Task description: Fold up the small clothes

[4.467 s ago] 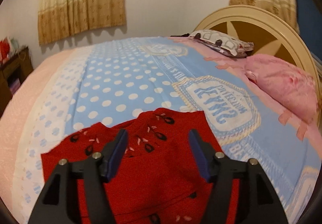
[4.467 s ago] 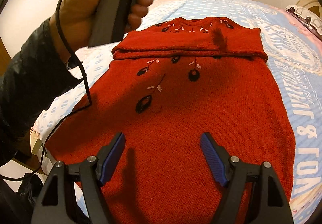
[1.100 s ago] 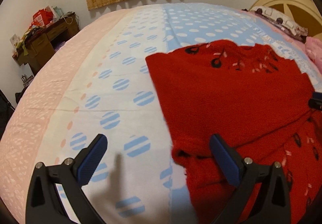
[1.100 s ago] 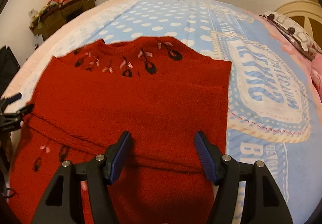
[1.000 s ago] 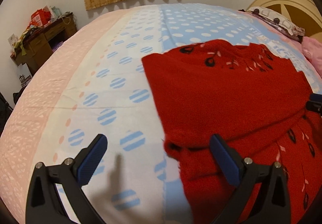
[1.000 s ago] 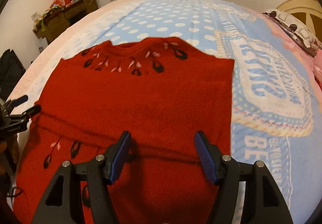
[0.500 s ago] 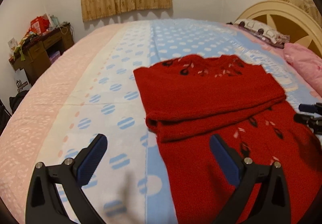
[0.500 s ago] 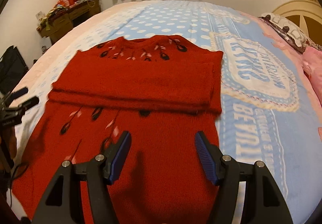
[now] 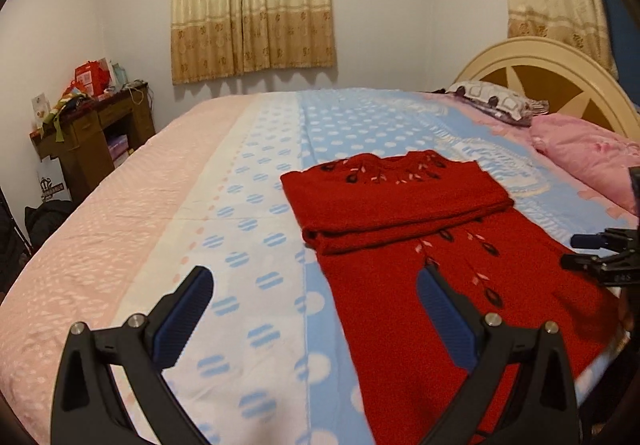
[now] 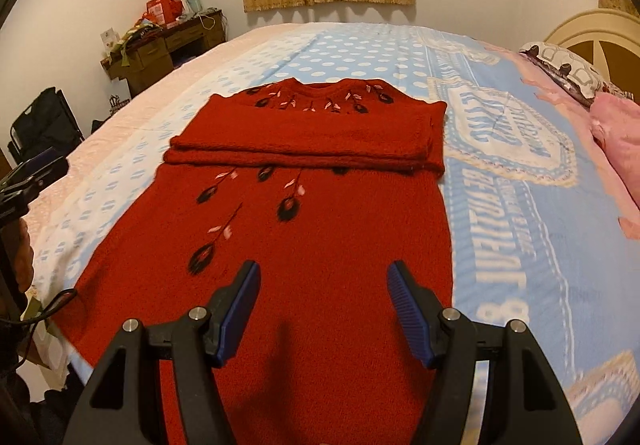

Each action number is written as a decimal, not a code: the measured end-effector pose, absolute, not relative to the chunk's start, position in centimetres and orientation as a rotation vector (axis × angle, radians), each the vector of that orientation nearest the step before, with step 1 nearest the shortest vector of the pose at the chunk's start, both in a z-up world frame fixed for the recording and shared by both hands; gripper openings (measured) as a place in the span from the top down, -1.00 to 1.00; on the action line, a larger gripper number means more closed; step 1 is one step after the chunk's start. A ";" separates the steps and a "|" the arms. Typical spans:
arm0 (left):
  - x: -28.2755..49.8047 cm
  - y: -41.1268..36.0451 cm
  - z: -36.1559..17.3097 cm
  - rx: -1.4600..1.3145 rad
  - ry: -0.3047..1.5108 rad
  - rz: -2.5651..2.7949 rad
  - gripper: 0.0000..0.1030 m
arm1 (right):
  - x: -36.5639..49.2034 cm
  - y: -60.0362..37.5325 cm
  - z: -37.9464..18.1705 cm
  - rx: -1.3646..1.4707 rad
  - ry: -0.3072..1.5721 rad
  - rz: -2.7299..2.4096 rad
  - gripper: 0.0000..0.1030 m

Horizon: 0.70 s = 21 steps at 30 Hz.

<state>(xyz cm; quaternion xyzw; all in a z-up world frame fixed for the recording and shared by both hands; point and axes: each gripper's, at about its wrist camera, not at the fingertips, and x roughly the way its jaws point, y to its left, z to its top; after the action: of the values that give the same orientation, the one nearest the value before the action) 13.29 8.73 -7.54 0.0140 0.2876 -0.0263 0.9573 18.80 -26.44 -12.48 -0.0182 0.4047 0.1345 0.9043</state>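
Note:
A red knit sweater (image 10: 312,229) with dark and pink flower embroidery lies flat on the bed, its sleeves folded across the chest in a band (image 10: 304,141) below the neckline. It also shows in the left wrist view (image 9: 440,253). My right gripper (image 10: 323,287) is open and empty, held above the sweater's lower body. My left gripper (image 9: 314,299) is open and empty above the bedspread, left of the sweater's left edge. The right gripper's tip shows at the right edge of the left wrist view (image 9: 600,251).
The bedspread (image 9: 248,181) is blue with white dots, with a pink band at the left. Pink and patterned pillows (image 9: 588,155) lie by the cream headboard (image 9: 540,65). A cluttered wooden desk (image 10: 168,45) stands by the far wall under curtains.
Both grippers have pulled back and risen from the folded sleeve band toward the sweater's hem end. The sweater lies unmoved with its sleeves folded.

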 end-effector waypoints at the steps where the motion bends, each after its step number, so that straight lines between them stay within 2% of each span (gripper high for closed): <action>1: 12.5 8.8 -7.4 0.031 0.582 -0.056 -1.00 | 18.2 -26.5 -12.4 -0.033 0.832 0.280 -0.30; 9: 8.0 8.6 -9.0 0.118 0.638 -0.080 -1.00 | 14.2 -26.9 -12.3 -0.040 0.819 0.276 -0.30; 21: 6.2 5.1 -13.8 0.102 0.773 -0.198 -1.00 | 8.8 -28.4 -12.4 -0.065 0.822 0.227 -0.30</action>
<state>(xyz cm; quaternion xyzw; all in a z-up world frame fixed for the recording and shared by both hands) 6.21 5.13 -13.84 0.0498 0.3760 -0.0962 0.9203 8.81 -28.43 -12.44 -0.0314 0.3985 0.1102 0.9100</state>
